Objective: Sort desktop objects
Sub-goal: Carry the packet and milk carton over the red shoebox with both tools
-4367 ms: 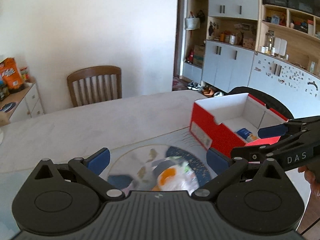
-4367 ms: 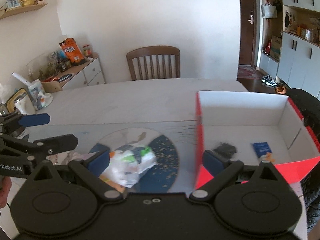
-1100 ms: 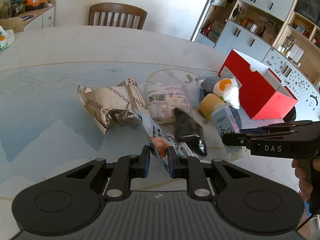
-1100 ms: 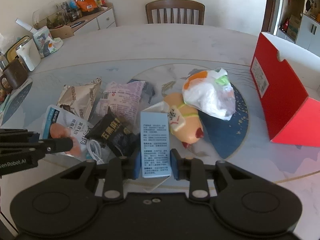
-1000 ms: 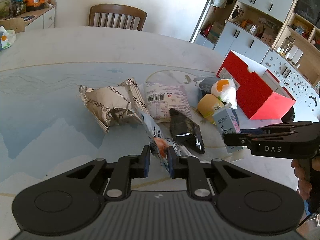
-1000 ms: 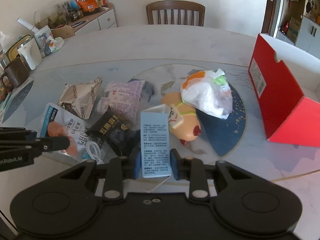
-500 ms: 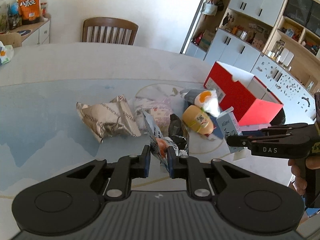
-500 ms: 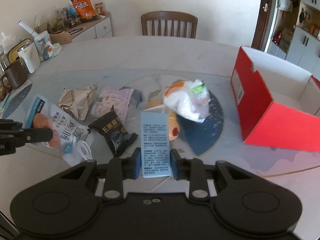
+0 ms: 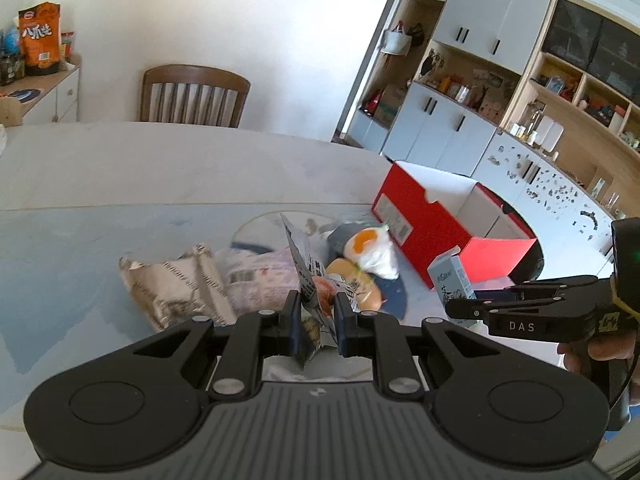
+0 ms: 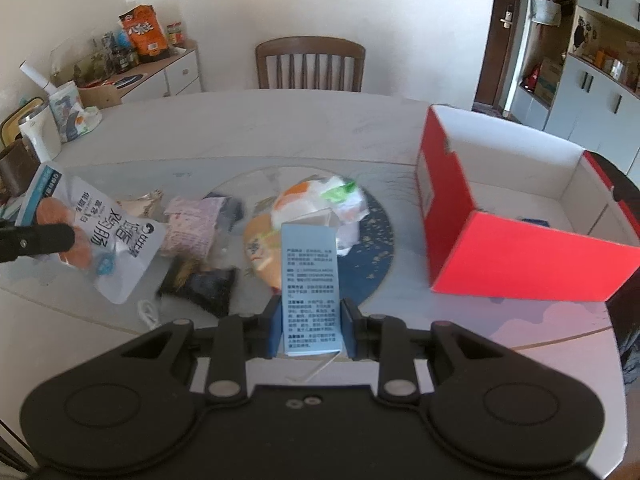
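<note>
- Tool status, left: the left tool [image 9: 317, 322] is clenched on the white snack pouch [image 10: 102, 236]. One second ago the pouch lay partly on the pile; it now hangs clear of the worktop [image 9: 80, 168], edge-on between the pads in the left wrist view.
- Tool status, right: the right tool [image 10: 311, 330] grasps the pale blue carton [image 10: 310, 288] by its lower end, upright. The carton has been lifted off the worktop over the same interval, and the grip is unchanged.
- Near pile: the black sachet [image 10: 200, 284] and a white cable [image 10: 148, 312] lie on the worktop, uncovered now that the pouch is up.
- Middle pile: the silver foil bag [image 9: 176, 280], the pink-white packet [image 10: 192, 224], the yellow bun [image 9: 354, 280] and the white plastic bag [image 10: 320, 200] rest where they did earlier, on and around the round blue mat [image 10: 372, 248].
- Far right: the red box [image 10: 500, 248] stands open. Both views now look further into it than before.
- Consequence for the task: two items are airborne at once, and the likely next step is transfer toward the red box. At least six items remain to sort.
</note>
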### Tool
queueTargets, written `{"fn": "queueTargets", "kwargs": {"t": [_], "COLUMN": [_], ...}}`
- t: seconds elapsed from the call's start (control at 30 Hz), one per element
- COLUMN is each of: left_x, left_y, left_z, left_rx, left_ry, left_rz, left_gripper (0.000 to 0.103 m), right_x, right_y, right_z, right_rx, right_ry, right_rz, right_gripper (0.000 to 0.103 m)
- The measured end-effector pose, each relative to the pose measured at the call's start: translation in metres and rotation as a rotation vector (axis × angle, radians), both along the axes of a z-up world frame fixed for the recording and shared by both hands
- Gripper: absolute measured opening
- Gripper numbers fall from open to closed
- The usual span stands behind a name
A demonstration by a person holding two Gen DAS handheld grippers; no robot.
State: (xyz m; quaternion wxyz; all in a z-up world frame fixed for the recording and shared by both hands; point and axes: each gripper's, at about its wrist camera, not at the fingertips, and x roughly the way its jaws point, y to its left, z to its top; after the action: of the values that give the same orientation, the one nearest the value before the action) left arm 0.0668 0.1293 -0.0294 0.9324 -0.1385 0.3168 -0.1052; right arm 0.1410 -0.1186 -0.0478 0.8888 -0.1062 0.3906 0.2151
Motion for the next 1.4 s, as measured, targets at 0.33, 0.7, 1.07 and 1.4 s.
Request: {"fn": "queueTargets", "kwargs": {"t": [0.33,0.7,1.07,1.4], "left_x": [0.033,0.076,0.123,0.169], "left_y": [-0.042,-0.113,-0.190,-0.238], "left_z": [0.006,0.028,0.051,0.054], "left_rx": [0.011,0.036,0.035,0.096], "left_ry": [-0.024,-0.077,-0.101,-0.077], "left_rz": [-0.060,-0.142,-0.222,-0.280], "left_gripper": [0.016,0.016,0.016,0.016], "right_x": [0.020,0.055,0.098,0.137], "right_y": [-0.040,-0.097,-0.152,-0.180], "right_z": [0.018,0.035,0.049,0.050], "right_rx": [-0.015,-0.003,0.008,0.030], "right_ry": [-0.035,-0.081,-0.096,-0.087], "right_rz": [-0.040,-0.051,-0.040,-0.030], "right_gripper": [0.028,0.028,0.028,0.028]}}
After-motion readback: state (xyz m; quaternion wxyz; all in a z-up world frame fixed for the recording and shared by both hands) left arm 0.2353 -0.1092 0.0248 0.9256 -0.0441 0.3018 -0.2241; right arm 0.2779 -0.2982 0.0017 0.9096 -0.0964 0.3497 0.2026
